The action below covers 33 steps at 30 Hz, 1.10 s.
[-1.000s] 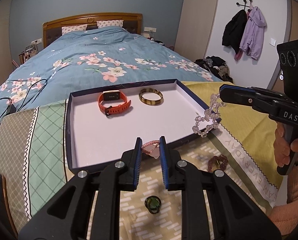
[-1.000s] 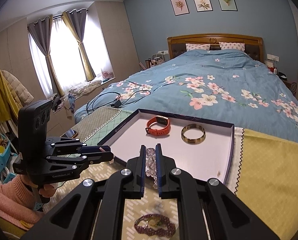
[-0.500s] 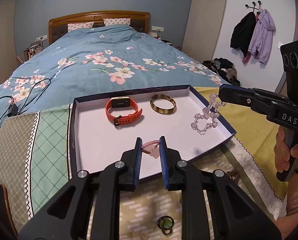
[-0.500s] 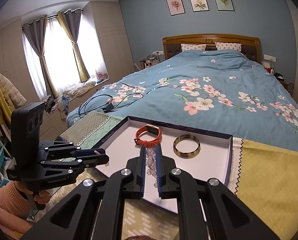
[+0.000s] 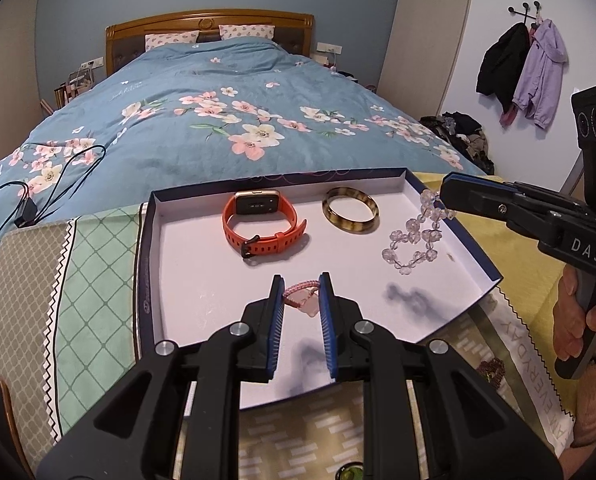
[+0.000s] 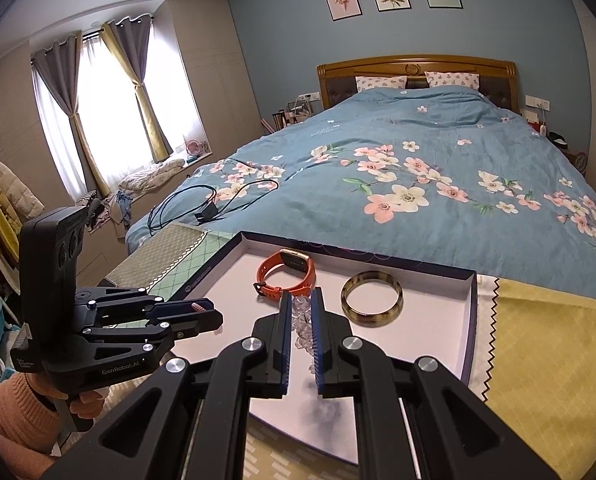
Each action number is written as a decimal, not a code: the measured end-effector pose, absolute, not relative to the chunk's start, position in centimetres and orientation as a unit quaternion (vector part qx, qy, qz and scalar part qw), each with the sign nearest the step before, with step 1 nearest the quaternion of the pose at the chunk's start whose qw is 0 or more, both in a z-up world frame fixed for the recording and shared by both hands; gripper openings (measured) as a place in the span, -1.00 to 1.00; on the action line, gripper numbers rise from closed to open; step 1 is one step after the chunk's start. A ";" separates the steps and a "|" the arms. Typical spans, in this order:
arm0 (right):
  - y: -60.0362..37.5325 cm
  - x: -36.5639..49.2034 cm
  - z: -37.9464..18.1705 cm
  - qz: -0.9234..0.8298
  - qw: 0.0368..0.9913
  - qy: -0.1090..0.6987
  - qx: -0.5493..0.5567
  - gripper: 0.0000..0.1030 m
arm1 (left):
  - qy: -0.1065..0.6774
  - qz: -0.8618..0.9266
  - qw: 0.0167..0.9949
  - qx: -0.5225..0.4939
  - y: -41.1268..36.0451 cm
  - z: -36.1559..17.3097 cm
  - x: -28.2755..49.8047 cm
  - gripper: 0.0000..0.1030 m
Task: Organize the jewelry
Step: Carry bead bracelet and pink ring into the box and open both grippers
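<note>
A shallow tray (image 5: 150, 264) with a white floor and dark blue rim lies on a patterned cloth at the foot of the bed. An orange watch (image 5: 264, 224) and a tortoiseshell bangle (image 5: 350, 210) rest at its far side. My left gripper (image 5: 301, 280) is over the tray's near part, shut on a pink braided bracelet (image 5: 298, 294) with a pale charm. My right gripper (image 6: 301, 296) is shut on a clear bead bracelet (image 6: 302, 322). The bead bracelet (image 5: 411, 242) hangs above the tray's right side and casts a shadow.
A dark red bead bracelet (image 5: 490, 367) and a green ring (image 5: 347, 472) lie on the cloth in front of the tray. Beyond it spreads a blue floral duvet (image 5: 226, 120) with a black cable (image 5: 38, 196). A hand (image 5: 585, 320) holds the right gripper's handle.
Both grippers moved forward with their bracelets. The left one went from before the tray's front rim to over its floor. The bead bracelet came from the right rim inward.
</note>
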State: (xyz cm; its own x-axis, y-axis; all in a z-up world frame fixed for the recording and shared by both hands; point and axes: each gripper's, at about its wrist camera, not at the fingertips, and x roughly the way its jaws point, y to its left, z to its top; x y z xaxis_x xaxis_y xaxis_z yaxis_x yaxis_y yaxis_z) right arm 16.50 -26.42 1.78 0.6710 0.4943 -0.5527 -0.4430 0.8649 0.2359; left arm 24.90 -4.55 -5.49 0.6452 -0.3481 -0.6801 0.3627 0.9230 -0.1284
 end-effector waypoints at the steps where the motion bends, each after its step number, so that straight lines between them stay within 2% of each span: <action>1: -26.4 16.6 1.7 0.257 0.913 0.315 0.041 -0.85 | 0.374 -0.196 0.906 0.010 -4.6 -5.6 25.1 -0.66; 33: -27.3 21.5 -3.0 0.206 0.897 0.386 0.057 -0.84 | 0.429 -0.172 0.887 0.010 -6.3 -8.8 30.3 -0.64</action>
State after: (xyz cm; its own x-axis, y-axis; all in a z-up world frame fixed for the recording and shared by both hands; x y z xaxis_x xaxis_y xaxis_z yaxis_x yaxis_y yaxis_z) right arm 21.46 -27.28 -3.00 0.6172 0.4146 -0.6687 -0.3264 0.9083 0.2617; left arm 30.30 -6.34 -8.84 0.5734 -0.2967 -0.7637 0.3129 0.9408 -0.1305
